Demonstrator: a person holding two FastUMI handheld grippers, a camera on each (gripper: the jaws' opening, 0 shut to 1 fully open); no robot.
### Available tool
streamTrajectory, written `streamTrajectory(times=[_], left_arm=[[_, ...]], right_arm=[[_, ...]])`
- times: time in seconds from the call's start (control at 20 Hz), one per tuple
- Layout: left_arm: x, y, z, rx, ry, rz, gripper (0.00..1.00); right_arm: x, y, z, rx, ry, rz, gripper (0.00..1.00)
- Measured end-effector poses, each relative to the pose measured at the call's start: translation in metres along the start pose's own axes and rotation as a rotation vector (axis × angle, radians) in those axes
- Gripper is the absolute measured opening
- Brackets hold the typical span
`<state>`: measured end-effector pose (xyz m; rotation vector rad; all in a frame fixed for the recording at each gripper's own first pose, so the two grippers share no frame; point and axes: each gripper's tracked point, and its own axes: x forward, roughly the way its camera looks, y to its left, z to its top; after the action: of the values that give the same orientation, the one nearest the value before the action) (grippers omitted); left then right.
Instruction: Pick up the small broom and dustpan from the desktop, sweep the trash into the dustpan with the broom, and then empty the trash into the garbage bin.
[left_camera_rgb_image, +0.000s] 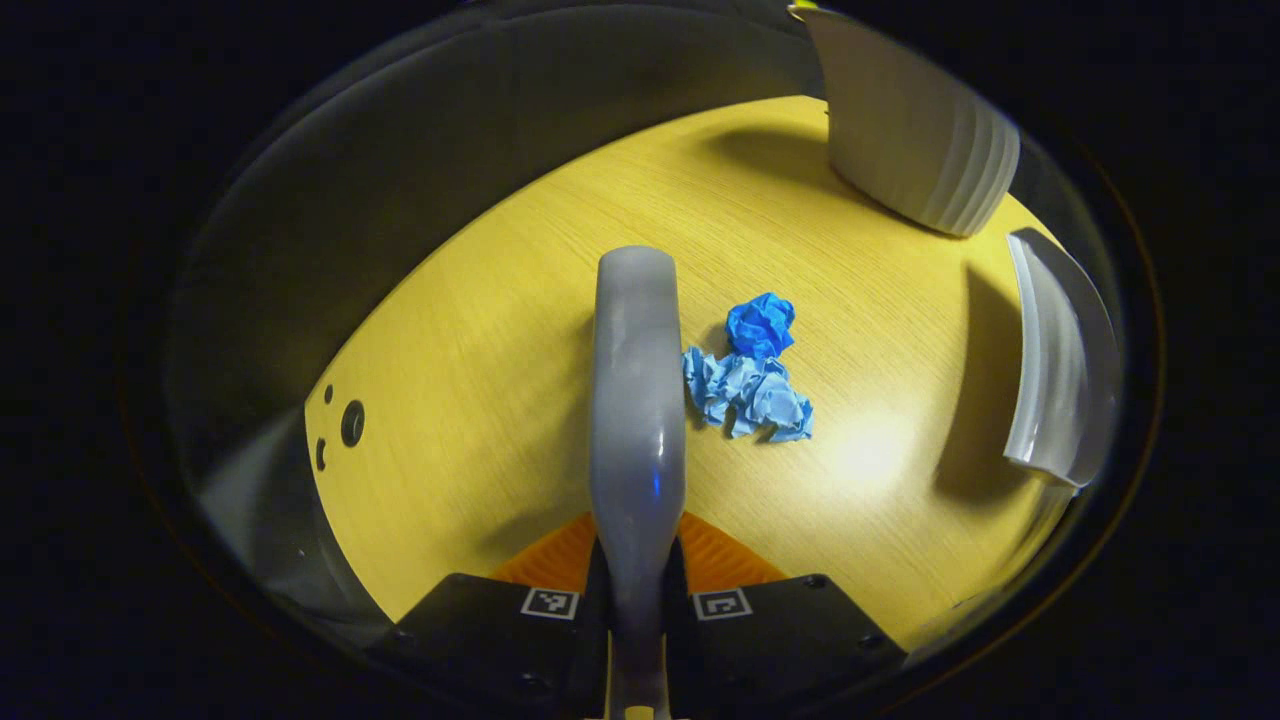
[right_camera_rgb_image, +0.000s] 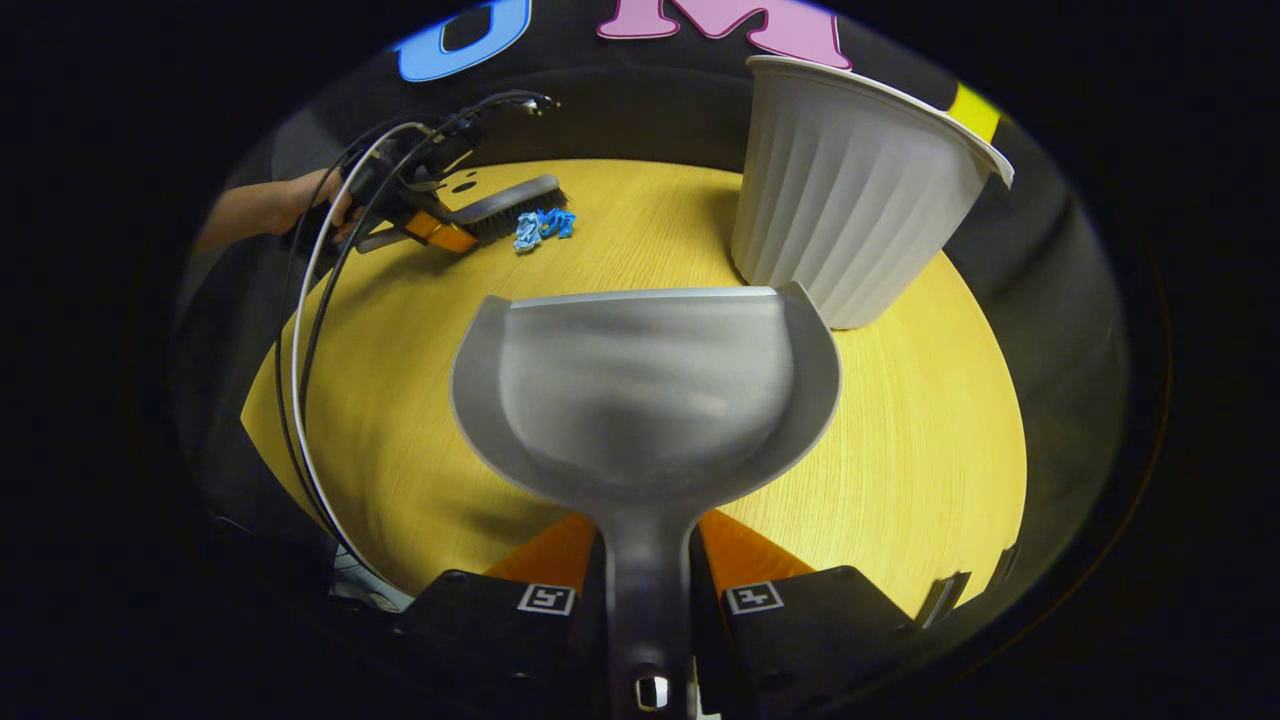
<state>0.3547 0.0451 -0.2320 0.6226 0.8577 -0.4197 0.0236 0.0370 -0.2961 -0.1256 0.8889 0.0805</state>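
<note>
— On the wood-grain desktop (left_camera_rgb_image: 480, 330)?
— Crumpled blue paper (left_camera_rgb_image: 752, 380), beside the smooth grey broom (left_camera_rgb_image: 637, 400) clamped in the left gripper (left_camera_rgb_image: 637, 560).
— Right gripper (right_camera_rgb_image: 645, 560)?
— Pinching the scooped dustpan (right_camera_rgb_image: 645, 390)'s handle, near the ribbed white bin (right_camera_rgb_image: 850, 200).

left tool (left_camera_rgb_image: 636, 560) gripping the grey broom (left_camera_rgb_image: 637, 400), blue crumpled paper trash (left_camera_rgb_image: 752, 380) sitting just right of it on the yellow table (left_camera_rgb_image: 480, 360), white garbage bin (left_camera_rgb_image: 915, 140) standing behind, dustpan (left_camera_rgb_image: 1060, 370) poking in at right

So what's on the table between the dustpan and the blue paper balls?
Nothing: in the right gripper view, bare tabletop lies between the dustpan and the crumpled blue paper.
</note>
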Motion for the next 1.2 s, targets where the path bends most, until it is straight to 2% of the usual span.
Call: streamTrajectory(times=[0.15,0.3,0.6,0.65,0.7,0.8,0.85,1.0,1.05,1.15,1.2], left_arm=[[0.004,0.011,0.013,0.131,0.01,0.034,0.28],[0.006,-0.001,0.022,0.236,0.008,-0.012,0.27],[-0.01,-0.051,0.029,0.245,0.013,-0.116,0.28],[-0.013,-0.063,0.031,0.245,0.016,-0.131,0.24],[-0.016,-0.071,0.033,0.251,0.018,-0.138,0.27],[-0.018,-0.085,0.035,0.27,0.012,-0.161,0.24],[-0.02,-0.095,0.034,0.284,0.012,-0.171,0.3],[-0.022,-0.115,0.037,0.347,0.006,-0.202,0.27],[-0.022,-0.122,0.039,0.365,0.003,-0.215,0.31],[-0.024,-0.133,0.038,0.387,0.008,-0.248,0.31],[-0.026,-0.135,0.035,0.399,0.014,-0.28,0.28]], right_arm=[[0.007,-0.003,-0.001,-0.024,0.009,0.0,0.4],[0.011,-0.003,-0.002,-0.055,0.019,0.012,0.4],[0.012,0.006,0.004,-0.133,0.016,0.053,0.4],[0.011,0.006,0.003,-0.143,0.021,0.056,0.4],[0.008,0.007,0.003,-0.152,0.028,0.061,0.4],[0.008,0.01,0.005,-0.164,0.04,0.076,0.4],[0.006,0.011,0.006,-0.17,0.048,0.081,0.4],[0.002,0.016,0.011,-0.146,0.056,0.1,0.4],[0.001,0.018,0.015,-0.139,0.059,0.104,0.4],[0.0,0.018,0.016,-0.147,0.061,0.101,0.4],[0.0,0.017,0.017,-0.16,0.059,0.096,0.4]])
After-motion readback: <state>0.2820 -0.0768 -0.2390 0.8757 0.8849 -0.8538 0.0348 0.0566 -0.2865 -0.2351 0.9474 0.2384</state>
